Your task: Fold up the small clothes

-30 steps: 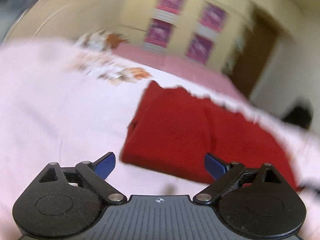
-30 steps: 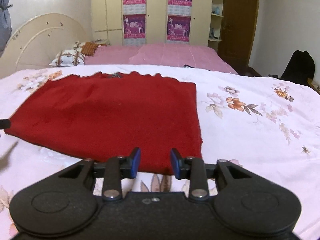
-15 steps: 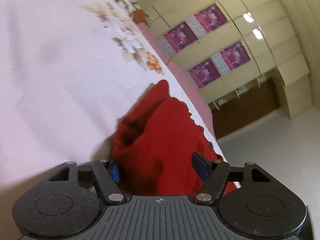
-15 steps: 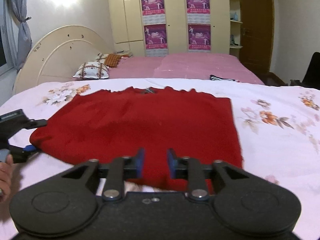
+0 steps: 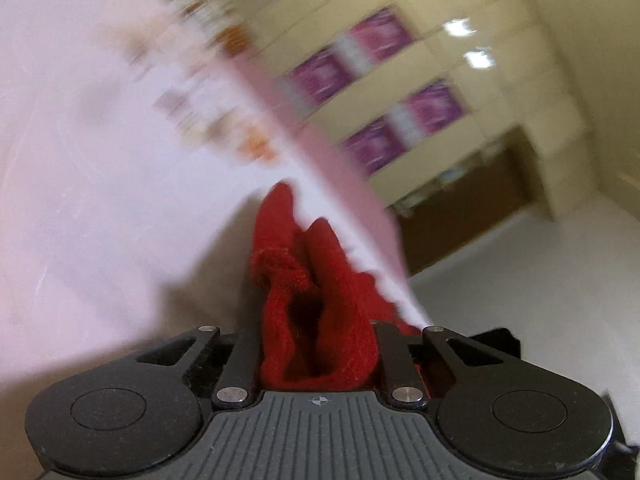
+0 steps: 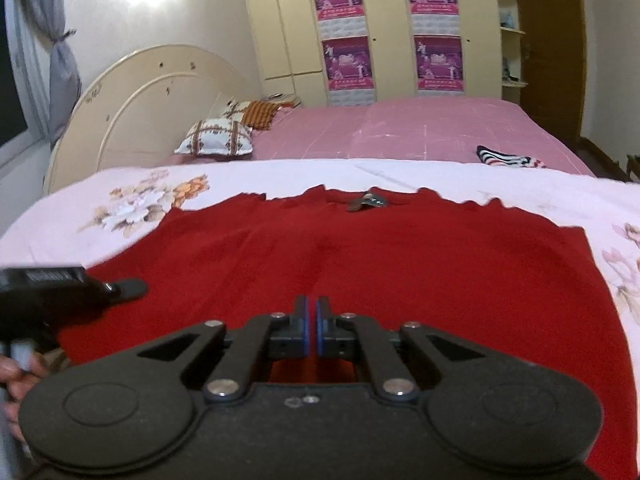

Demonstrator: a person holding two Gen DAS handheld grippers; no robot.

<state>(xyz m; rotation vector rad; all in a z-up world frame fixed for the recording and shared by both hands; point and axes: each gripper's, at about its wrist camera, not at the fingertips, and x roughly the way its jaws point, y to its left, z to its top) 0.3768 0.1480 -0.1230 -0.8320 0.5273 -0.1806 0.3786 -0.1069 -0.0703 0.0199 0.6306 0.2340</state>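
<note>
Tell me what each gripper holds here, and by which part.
Left gripper: jaws closing on a bunched side edge of the red garment. Right gripper: shut at the garment's near edge; a pinch cannot be told.

In the left wrist view we cannot see the fingertips of the left gripper (image 5: 318,344): bunched red garment (image 5: 316,320) fills the gap between its closing jaws and covers them. The floral sheet (image 5: 100,184) and the purple posters (image 5: 400,108) in the upper half are smeared by motion. In the right wrist view the hand (image 6: 16,376) is cut off by the lower left edge, and the small dark thing (image 6: 366,202) on the garment's far edge is too small to identify.
</note>
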